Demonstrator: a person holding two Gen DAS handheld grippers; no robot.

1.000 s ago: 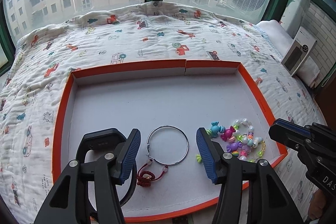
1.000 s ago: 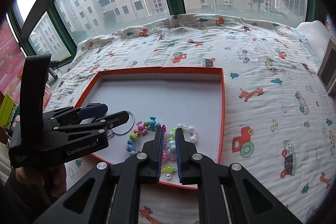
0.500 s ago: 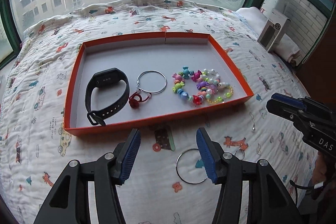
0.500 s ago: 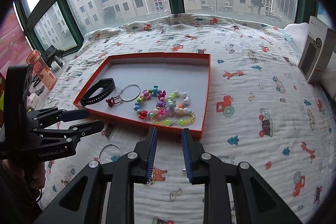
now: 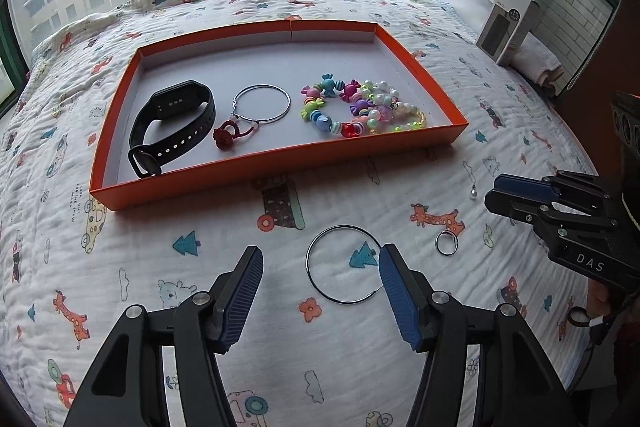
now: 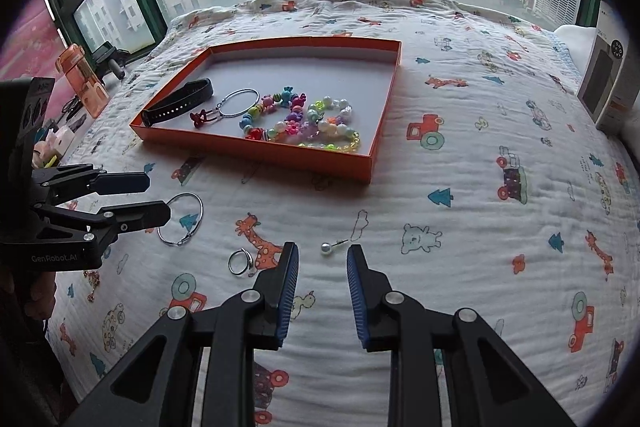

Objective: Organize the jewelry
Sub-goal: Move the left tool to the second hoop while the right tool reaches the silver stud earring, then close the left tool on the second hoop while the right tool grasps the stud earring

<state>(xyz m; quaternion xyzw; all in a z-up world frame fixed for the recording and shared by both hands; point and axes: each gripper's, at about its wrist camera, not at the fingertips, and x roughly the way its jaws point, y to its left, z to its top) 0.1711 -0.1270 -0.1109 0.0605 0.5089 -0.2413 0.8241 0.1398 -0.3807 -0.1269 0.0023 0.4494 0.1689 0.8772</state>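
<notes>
An orange tray (image 5: 280,163) on the quilt holds a black wristband (image 5: 176,129), a hoop with a red knot (image 5: 262,103) and bead bracelets (image 5: 352,111). In front of it a loose metal hoop (image 5: 307,263) lies on the quilt. My left gripper (image 5: 320,255) hovers over the hoop, its jaws opening and gripping nothing. A small ring (image 6: 240,261) and a pearl stud (image 6: 327,248) lie further right. My right gripper (image 6: 322,261) is open, and the stud lies untouched on the quilt at its fingertips.
A grey-and-white box (image 6: 608,75) stands at the bed's right edge. An orange bottle (image 6: 82,83) and clutter sit by the window at the left. The printed quilt (image 6: 480,227) stretches wide to the right of the tray.
Both grippers pulled back from over the tray to the quilt in front of it. The right gripper went from shut to open. The left jaws widened slightly.
</notes>
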